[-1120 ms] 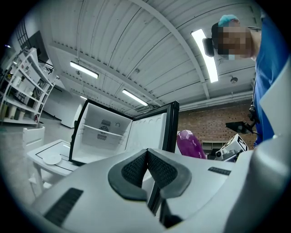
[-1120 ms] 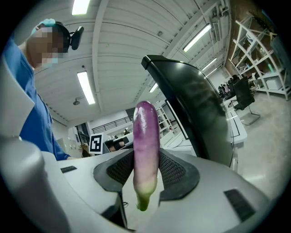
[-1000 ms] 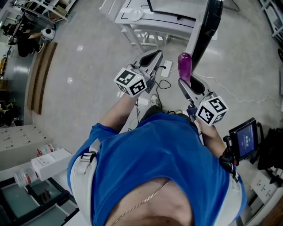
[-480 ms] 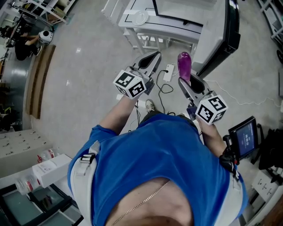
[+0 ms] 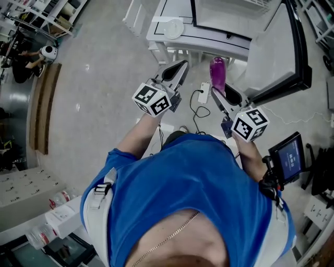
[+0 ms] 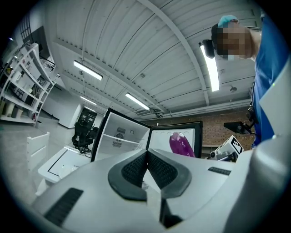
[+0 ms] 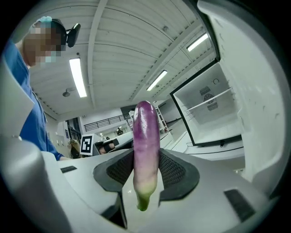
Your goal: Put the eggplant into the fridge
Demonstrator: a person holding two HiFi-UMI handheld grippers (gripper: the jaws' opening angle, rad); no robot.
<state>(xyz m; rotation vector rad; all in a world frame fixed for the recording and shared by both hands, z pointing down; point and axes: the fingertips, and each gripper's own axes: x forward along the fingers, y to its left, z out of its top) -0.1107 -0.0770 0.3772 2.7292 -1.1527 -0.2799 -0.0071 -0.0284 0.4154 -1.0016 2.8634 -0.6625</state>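
Floor: pale grey, smooth and faintly speckled, with soft glints of light.
Left gripper: light grey moulded plastic, tapering to a point, with a cube of black-and-white square markers at its back. The left gripper view shows its dark, finely ribbed pads pressed flat together, jaws closed with nothing between them.
Tabletop: low, white and flat, edged by a thin black line, with a round white disc on it.
Power strip: a white oblong on the floor with a thin black cable looping from it.
Eggplant: long, glossy and rounded, deep purple fading to a pale green tip. It is held in the air before the open fridge, outside it.
Right gripper: same grey plastic and marker cube. Its jaws stand apart, and the ribbed dark pads clamp the eggplant's lower part from both sides.
Fridge: boxy, smooth white inside with a shelf across. Its door is swung wide, white-lined with a glossy black rim.
Screen: small, dark and rectangular, glowing blue.
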